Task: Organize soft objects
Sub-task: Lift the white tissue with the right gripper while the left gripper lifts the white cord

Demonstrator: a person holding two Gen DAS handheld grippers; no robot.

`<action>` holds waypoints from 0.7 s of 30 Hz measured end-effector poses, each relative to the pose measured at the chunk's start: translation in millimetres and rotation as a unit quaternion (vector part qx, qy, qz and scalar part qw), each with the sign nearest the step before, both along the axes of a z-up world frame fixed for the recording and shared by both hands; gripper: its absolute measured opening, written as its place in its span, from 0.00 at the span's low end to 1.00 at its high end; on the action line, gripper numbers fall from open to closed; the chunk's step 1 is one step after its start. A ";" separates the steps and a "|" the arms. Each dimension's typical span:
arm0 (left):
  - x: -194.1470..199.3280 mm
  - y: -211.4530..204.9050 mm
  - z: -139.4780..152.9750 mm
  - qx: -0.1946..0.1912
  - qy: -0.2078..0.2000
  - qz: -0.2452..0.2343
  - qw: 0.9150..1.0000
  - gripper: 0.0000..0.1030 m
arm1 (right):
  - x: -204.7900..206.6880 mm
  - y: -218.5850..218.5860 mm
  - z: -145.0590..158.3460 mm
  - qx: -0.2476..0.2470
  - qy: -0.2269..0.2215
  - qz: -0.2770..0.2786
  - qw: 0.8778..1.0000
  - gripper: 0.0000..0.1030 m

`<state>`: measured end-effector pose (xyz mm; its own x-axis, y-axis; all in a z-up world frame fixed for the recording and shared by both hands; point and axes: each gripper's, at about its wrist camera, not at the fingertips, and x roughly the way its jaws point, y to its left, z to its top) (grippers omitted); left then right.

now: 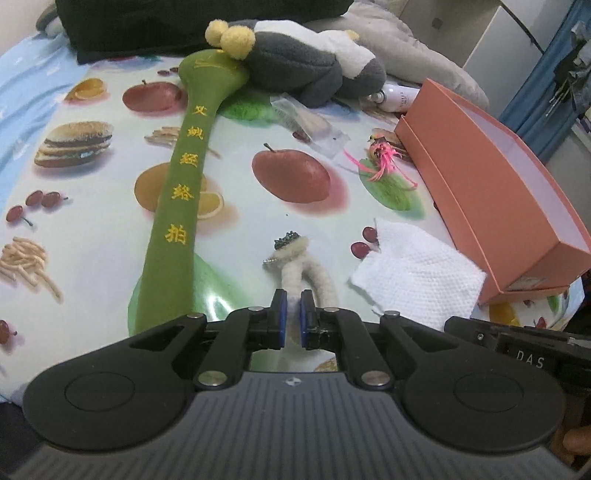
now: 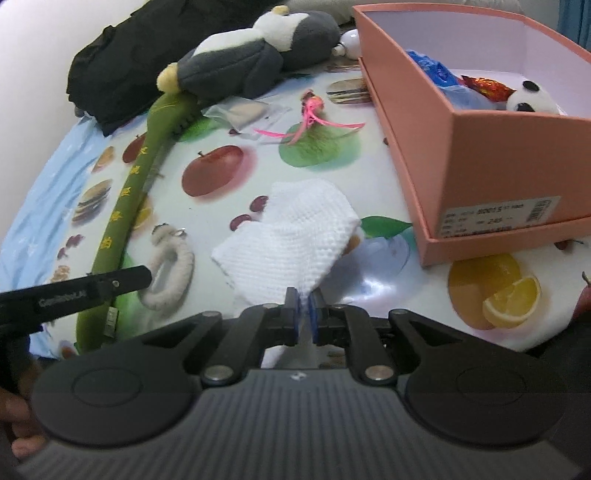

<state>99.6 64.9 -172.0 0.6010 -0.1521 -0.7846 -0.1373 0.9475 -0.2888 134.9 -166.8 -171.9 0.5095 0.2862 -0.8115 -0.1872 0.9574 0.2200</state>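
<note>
My left gripper (image 1: 292,308) is shut on the near end of a cream fuzzy loop keychain (image 1: 300,260), which lies on the fruit-print table; the keychain also shows in the right wrist view (image 2: 170,266). My right gripper (image 2: 304,309) is shut on the near corner of a white textured cloth (image 2: 291,236), seen in the left wrist view too (image 1: 413,273). An orange box (image 2: 476,173) stands to the right, holding a panda plush (image 2: 530,99) and wrappers. A long green plush stick (image 1: 177,192) and a grey-white penguin plush (image 1: 306,62) lie further back.
A pink feather toy (image 1: 382,157) and a clear plastic bag (image 1: 310,122) lie mid-table. Black fabric (image 1: 155,26) sits at the far edge. A white bottle (image 1: 397,98) lies behind the box. The left gripper's body (image 2: 74,290) shows at the left of the right wrist view.
</note>
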 end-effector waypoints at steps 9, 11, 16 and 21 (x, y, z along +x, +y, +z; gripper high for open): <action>13.2 0.1 5.3 -0.017 -0.005 0.007 1.000 0.58 | -0.3 4.7 9.9 -0.005 -0.062 0.032 0.998 0.71; 17.9 -1.7 2.9 -0.017 -0.004 0.008 1.000 0.58 | 3.3 8.9 5.9 -0.015 -0.069 0.044 0.997 0.72; 30.0 -6.4 -3.7 -0.009 -0.001 0.014 1.000 0.58 | 13.2 16.9 -9.5 -0.050 -0.076 0.072 0.993 0.72; 41.4 -13.6 -10.6 0.011 -0.003 0.012 1.000 0.58 | 17.3 18.0 -25.8 -0.064 -0.075 0.093 0.991 0.74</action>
